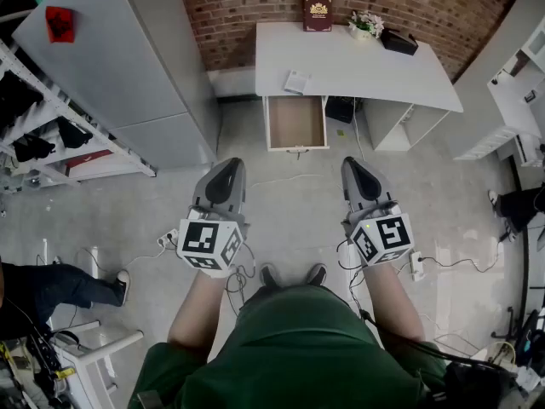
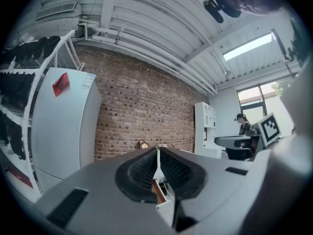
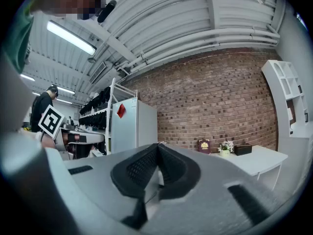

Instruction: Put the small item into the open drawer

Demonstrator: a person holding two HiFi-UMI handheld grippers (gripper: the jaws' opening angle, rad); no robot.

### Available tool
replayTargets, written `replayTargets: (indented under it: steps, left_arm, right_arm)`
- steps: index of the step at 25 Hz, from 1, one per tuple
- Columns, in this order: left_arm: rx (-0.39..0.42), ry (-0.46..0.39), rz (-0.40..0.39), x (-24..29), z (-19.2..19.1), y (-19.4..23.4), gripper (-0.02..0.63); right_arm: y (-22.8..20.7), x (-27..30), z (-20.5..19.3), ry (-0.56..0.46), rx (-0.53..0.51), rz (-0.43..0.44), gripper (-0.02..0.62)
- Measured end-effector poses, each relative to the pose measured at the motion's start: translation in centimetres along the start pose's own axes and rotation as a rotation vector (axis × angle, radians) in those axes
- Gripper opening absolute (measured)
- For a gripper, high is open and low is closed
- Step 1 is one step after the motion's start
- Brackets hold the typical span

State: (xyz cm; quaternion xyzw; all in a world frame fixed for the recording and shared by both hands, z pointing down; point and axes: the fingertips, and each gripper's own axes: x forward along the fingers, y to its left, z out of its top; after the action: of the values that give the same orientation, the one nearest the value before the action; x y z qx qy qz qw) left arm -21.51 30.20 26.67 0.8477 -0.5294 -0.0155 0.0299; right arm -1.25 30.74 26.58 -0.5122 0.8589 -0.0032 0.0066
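Green shirt [image 1: 289, 348] fills the bottom of our head view, both forearms reaching forward; the left hand-held gripper [image 1: 226, 164] and right hand-held gripper [image 1: 352, 162] point level, side by side, above the grey concrete floor [image 1: 298, 216], each grey shell carrying a cube of square markers. Only the head view looks into the drawer [image 1: 296, 123], which stands open under the white worktop [image 1: 358, 66] and shows a flat brown bottom; the item [image 1: 297, 82], small, flat and white, lies on the worktop near its front edge, just behind the drawer and well apart from both grippers. From the gripper views we get what the head view lacks: ribbed black pads [image 2: 142, 173] pressed together on the left, and likewise on the right [image 3: 139, 168], each gripper closed on itself. The right gripper view also shows the brick wall [image 3: 220, 102] upright, with a maroon book [image 3: 204, 146] and flowers [image 3: 225, 146] before it.
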Motion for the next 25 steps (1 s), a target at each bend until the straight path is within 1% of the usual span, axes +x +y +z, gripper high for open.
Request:
replayTargets:
  steps: [7, 10, 13, 20, 25]
  left_arm:
    - [-0.006, -0.012, -0.041, -0.5, 0.1, 2.2, 0.012]
    - [-0.008, -0.015, -0.062, -0.6, 0.1, 3.0, 0.012]
    - [-0.018, -0.007, -0.069, -0.8, -0.2, 3.9, 0.012]
    - [-0.053, 0.014, -0.046, -0.2, -1.8, 5.7, 0.012]
    - [-0.039, 0.036, 0.012, 0.1, -2.8, 7.4, 0.012]
  right_arm:
    - [2.3, 1.0, 0.4, -0.004, -0.018, -0.03, 0.002]
    - [2.7, 1.4, 0.7, -0.023, 0.015, -0.051, 0.003]
    - [3.2, 1.8, 0.4, -0.011, 0.041, -0.065, 0.003]
    - [3.2, 3.7, -1.1, 0.033, 0.054, -0.054, 0.003]
    - [2.9, 6.4, -2.9, 0.048, 0.093, -0.006, 0.003]
